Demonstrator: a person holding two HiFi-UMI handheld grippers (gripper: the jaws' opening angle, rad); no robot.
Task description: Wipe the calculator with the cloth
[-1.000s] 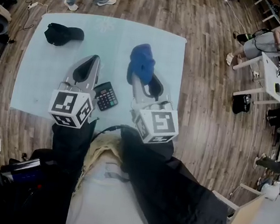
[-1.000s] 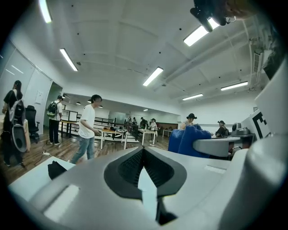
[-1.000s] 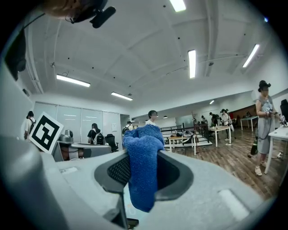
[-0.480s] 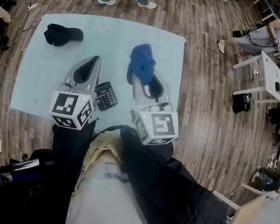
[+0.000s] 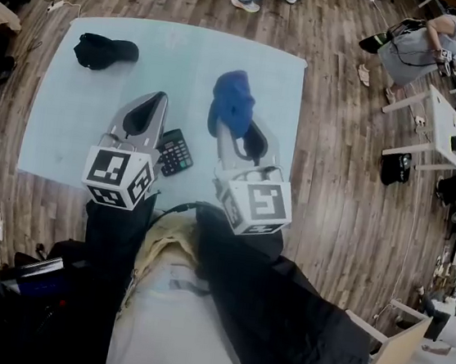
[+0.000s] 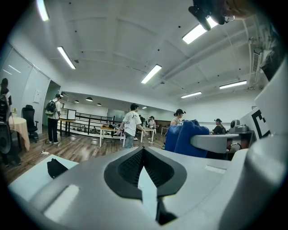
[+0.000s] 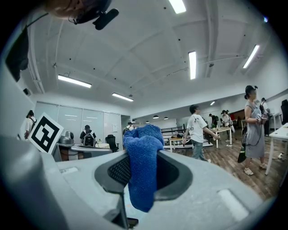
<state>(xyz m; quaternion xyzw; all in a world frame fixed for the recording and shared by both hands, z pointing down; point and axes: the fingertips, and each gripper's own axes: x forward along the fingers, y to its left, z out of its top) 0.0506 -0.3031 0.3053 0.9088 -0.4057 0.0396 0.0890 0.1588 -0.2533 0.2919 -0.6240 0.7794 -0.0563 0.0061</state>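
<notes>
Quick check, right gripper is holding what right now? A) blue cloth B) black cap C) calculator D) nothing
A: in the right gripper view, the right gripper is shut on the blue cloth, which bunches up above its jaws. The calculator lies on the table.

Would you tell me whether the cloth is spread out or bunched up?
Bunched up: the cloth is a wad clamped in the right gripper.

The cloth [image 5: 232, 103] is fuzzy blue terry, the calculator [image 5: 175, 152] black plastic, the floor [image 5: 334, 190] glossy wood plank.
</notes>
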